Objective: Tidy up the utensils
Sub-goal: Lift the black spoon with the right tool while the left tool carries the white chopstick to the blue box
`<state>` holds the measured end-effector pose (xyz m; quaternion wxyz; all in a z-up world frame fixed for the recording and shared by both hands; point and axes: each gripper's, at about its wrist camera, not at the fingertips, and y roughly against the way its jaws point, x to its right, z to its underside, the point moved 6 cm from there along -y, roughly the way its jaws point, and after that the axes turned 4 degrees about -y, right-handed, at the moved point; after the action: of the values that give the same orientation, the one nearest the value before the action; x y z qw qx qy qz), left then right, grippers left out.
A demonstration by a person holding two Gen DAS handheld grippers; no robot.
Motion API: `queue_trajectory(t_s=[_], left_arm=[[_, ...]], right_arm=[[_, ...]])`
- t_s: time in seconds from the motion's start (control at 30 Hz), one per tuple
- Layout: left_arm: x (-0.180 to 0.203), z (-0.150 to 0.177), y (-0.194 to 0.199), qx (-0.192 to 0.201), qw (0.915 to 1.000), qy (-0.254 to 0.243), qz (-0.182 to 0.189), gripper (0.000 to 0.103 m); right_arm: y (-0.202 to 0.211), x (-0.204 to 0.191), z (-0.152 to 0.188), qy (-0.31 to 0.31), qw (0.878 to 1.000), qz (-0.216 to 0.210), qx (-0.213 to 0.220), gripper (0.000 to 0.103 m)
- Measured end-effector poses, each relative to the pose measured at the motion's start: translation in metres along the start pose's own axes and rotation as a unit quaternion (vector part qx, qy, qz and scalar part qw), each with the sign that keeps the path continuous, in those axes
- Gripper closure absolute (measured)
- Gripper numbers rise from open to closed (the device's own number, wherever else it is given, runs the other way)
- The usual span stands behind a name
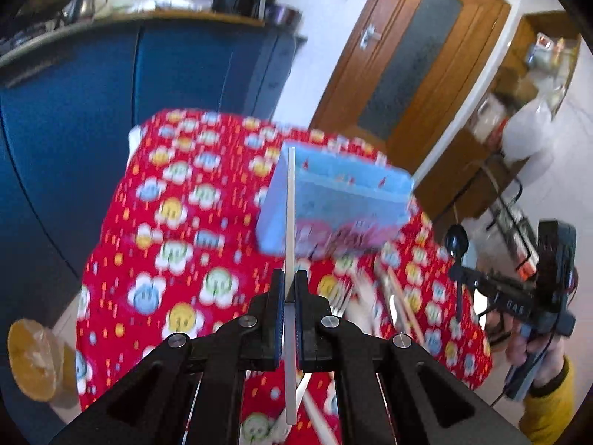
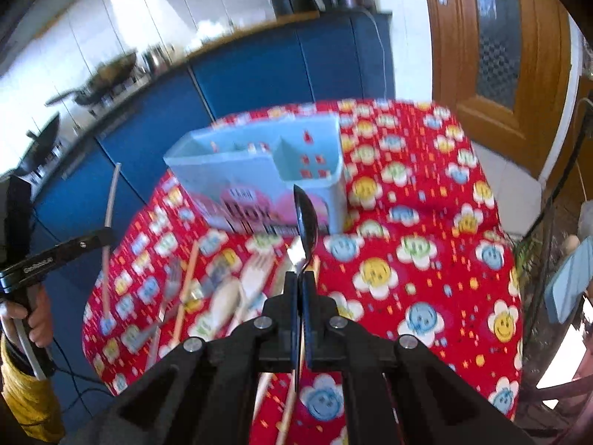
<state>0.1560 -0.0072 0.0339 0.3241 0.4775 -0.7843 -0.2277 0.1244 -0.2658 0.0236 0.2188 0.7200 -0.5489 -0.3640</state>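
My left gripper [image 1: 290,278] is shut on a white chopstick [image 1: 290,215] that stands upright in front of the light blue utensil holder [image 1: 333,200]. My right gripper [image 2: 300,278] is shut on a black spoon [image 2: 306,222], bowl up, just in front of the same holder [image 2: 259,163], which has several compartments. The right gripper [image 1: 459,274] with its spoon [image 1: 456,239] also shows at the right of the left wrist view. The left gripper [image 2: 105,235] with its chopstick [image 2: 111,196] shows at the left of the right wrist view.
A red flower-print tablecloth [image 2: 426,259] covers the table. Loose utensils lie on it: a white fork [image 2: 255,270], a white spoon [image 2: 222,304], wooden chopsticks [image 2: 187,285]. Blue cabinets [image 1: 92,111] stand behind, a wooden door [image 1: 407,63] to the right.
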Motion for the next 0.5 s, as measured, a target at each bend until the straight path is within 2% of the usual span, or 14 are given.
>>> queue_trajectory(t_s=[0.17,0.27,0.5], left_arm=[[0.009,-0.037,0.001,0.058,0.9983,0.005,0.009,0.098],[0.012,-0.059,0.001,0.088,0.996,0.01,0.01,0.098],[0.016,-0.103,-0.003,0.164,0.9865,0.0,0.003,0.098]], right_arm=[[0.012,-0.013,-0.026,0.014,0.996,-0.021,0.081,0.099],[0.016,-0.017,-0.043,0.02,0.993,-0.031,0.115,0.099],[0.012,-0.019,-0.07,0.033,0.984,-0.036,0.169,0.099]])
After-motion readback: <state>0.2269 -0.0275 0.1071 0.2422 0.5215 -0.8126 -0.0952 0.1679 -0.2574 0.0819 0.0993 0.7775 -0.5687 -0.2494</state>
